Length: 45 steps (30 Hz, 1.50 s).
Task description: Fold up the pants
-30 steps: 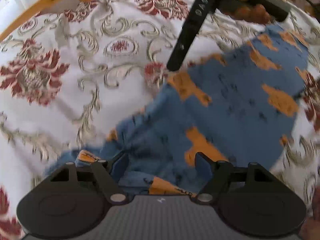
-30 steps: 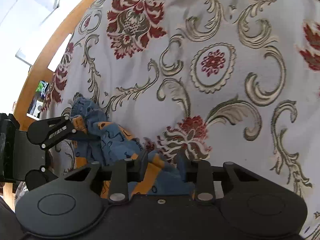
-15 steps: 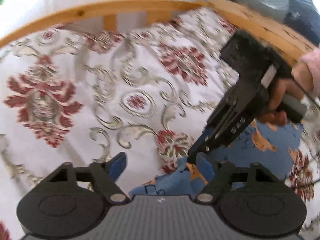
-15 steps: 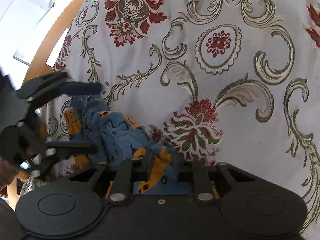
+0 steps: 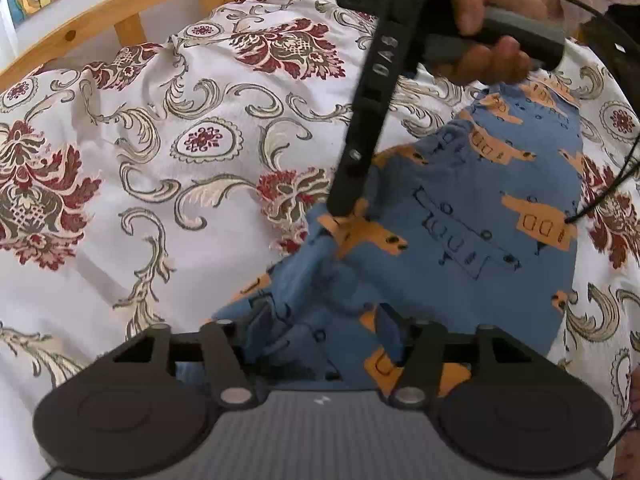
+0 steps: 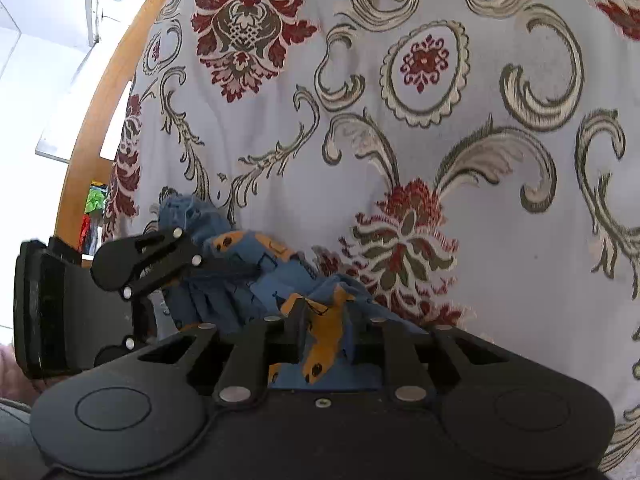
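Note:
Blue pants (image 5: 460,200) with orange prints lie rumpled on a floral bedspread (image 5: 180,200). My left gripper (image 5: 324,324) stands over their near bunched end. Its jaws are closing, with a ridge of blue cloth between the pads, and I see no firm pinch. In the right wrist view its upper finger (image 6: 224,268) rests on the gathered pants (image 6: 216,300). My right gripper (image 6: 324,328) pinches an orange-and-blue fold between its pads, its jaws easing slightly open. From the left wrist view, the right gripper (image 5: 346,210) comes down onto the pants' far left edge.
A wooden bed frame (image 5: 120,4) runs along the far edge, and the same bed frame (image 6: 92,128) curves down the left of the right wrist view. A person's hand (image 5: 488,56) holds the right gripper's handle. A thin black cable (image 5: 612,184) hangs over the pants' right side.
My left gripper lifted off the pants, then came back down over the bunched end with its jaws narrower. The right gripper's jaws drew in on the fold and stayed in place.

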### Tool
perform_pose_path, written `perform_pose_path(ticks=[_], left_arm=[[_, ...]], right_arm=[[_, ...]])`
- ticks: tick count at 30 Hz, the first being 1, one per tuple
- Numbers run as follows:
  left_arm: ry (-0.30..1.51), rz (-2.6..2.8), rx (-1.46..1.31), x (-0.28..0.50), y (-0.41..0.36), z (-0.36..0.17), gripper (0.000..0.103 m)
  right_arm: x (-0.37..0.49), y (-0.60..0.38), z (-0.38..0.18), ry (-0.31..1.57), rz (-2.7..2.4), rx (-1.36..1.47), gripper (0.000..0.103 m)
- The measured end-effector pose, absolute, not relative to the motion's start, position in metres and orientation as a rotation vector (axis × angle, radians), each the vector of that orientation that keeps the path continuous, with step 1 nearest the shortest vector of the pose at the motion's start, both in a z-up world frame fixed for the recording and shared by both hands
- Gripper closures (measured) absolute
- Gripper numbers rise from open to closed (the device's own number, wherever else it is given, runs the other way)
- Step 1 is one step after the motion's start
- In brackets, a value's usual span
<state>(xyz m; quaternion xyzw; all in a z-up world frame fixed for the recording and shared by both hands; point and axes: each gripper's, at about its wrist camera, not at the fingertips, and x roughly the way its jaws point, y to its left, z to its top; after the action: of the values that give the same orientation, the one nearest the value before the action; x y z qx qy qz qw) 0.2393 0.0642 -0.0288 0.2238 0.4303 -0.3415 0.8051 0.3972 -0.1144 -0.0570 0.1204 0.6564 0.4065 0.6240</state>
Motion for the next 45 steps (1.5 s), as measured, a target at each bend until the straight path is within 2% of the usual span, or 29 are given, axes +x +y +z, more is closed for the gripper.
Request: perform_pose_path(ticks=[4, 6, 9, 12, 14, 18, 19, 22, 24, 27, 28, 29, 31, 33, 39, 45], left_arm=[[0.912, -0.746, 0.474, 0.234, 0.067, -0.028, 0.038], [0.913, -0.753, 0.427, 0.238, 0.070, -0.023, 0.038], [0.920, -0.749, 0.269, 0.255, 0.087, -0.011, 0.038], [0.944, -0.731, 0.092, 0.283, 0.106, -0.006, 0.038], [0.984, -0.728, 0.017, 0.302, 0.111, -0.008, 0.040], [1.079, -0.774, -0.068, 0.331, 0.102, -0.023, 0.044], [1.107, -0.779, -0.082, 0.337, 0.099, -0.028, 0.048], [1.197, -0.784, -0.173, 0.354, 0.094, -0.040, 0.049], [1.251, -0.767, -0.236, 0.363, 0.094, -0.047, 0.049], [1.338, -0.715, -0.256, 0.375, 0.090, -0.056, 0.050], [1.364, -0.705, -0.256, 0.378, 0.087, -0.057, 0.055], [1.389, -0.696, -0.246, 0.381, 0.083, -0.059, 0.059], [1.439, -0.698, -0.234, 0.385, 0.075, -0.063, 0.080], [1.467, -0.696, -0.211, 0.386, 0.067, -0.065, 0.094], [1.375, -0.704, -0.075, 0.382, 0.052, -0.036, 0.097], [1.255, -0.703, 0.042, 0.381, 0.042, -0.015, 0.097]], right_arm=[[0.398, -0.109, -0.059, 1.502, 0.931, 0.247, 0.081], [0.395, -0.109, -0.058, 1.484, 0.930, 0.227, 0.088], [0.383, -0.116, -0.056, 1.443, 0.927, 0.211, 0.096], [0.363, -0.123, -0.054, 1.381, 0.926, 0.177, 0.095], [0.349, -0.126, -0.049, 1.306, 0.934, 0.104, 0.086], [0.330, -0.130, -0.037, 1.164, 0.953, -0.068, 0.083], [0.329, -0.132, -0.034, 1.143, 0.954, -0.105, 0.080], [0.333, -0.141, -0.028, 1.102, 0.955, -0.160, 0.073], [0.337, -0.147, -0.024, 1.084, 0.949, -0.179, 0.063], [0.341, -0.155, -0.028, 1.083, 0.935, -0.206, 0.061], [0.341, -0.158, -0.032, 1.089, 0.932, -0.211, 0.061], [0.340, -0.158, -0.034, 1.093, 0.931, -0.213, 0.062], [0.338, -0.159, -0.038, 1.096, 0.934, -0.213, 0.065], [0.333, -0.158, -0.039, 1.086, 0.940, -0.219, 0.087], [0.314, -0.165, -0.027, 1.001, 0.951, -0.228, 0.095], [0.297, -0.170, -0.017, 0.911, 0.960, -0.282, 0.098]])
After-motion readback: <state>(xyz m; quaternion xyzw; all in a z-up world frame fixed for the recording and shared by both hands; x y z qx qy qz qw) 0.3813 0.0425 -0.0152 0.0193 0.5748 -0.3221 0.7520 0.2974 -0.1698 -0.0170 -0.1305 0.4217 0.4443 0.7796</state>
